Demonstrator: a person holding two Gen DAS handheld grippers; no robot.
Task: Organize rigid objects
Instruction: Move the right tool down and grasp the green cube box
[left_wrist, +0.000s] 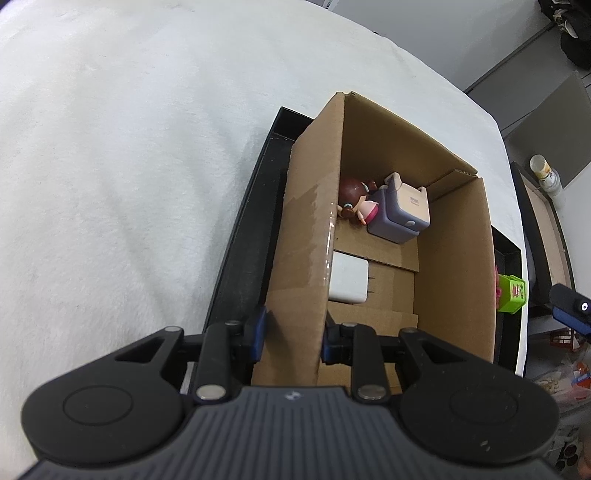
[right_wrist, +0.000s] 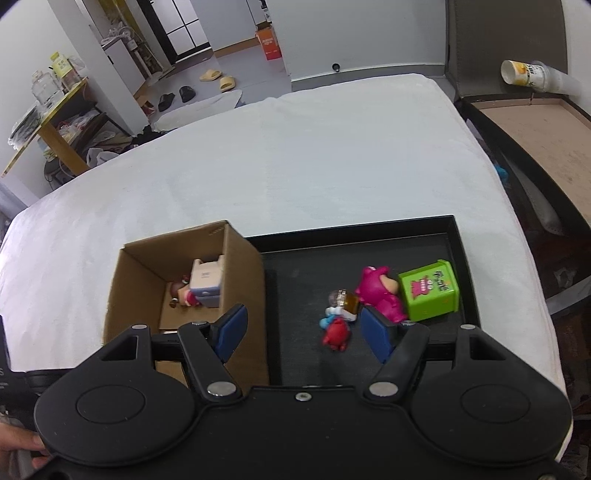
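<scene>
Item: my right gripper (right_wrist: 301, 328), jaws spread wide and holding nothing, hanging over the black tray (right_wrist: 369, 227); the small toys lie just ahead of it and slightly toward its right finger.

Contents of tray: red figure (right_wrist: 336, 332), nearest, close to the middle of the gap between my fingers; small blue-and-white toy with a clear dome (right_wrist: 338, 302) just beyond it; pink bear (right_wrist: 380, 293) lying on its side, long axis running roughly from far-left to near-right, its lower end beside my right finger; green box (right_wrist: 430, 293) touching the bear on its right, near the tray's right wall.

Item: my left gripper (left_wrist: 291, 332), clamped on the near side wall of the cardboard box (left_wrist: 454, 258), one finger outside and one inside; judged to be steadying it.

Contents of box: doll with brown hair (left_wrist: 356, 201) against a grey-and-cream block (left_wrist: 404, 210) at the far end; white square block (left_wrist: 349, 278) nearer, by the gripped wall.

Judgement: the right gripper is much the nearer to the loose toys; the box lies to their left, at the tray's left end.

Surface: white fuzzy cloth (right_wrist: 295, 155) over a table; room beyond holds a shelf, slippers, and a chair.
</scene>
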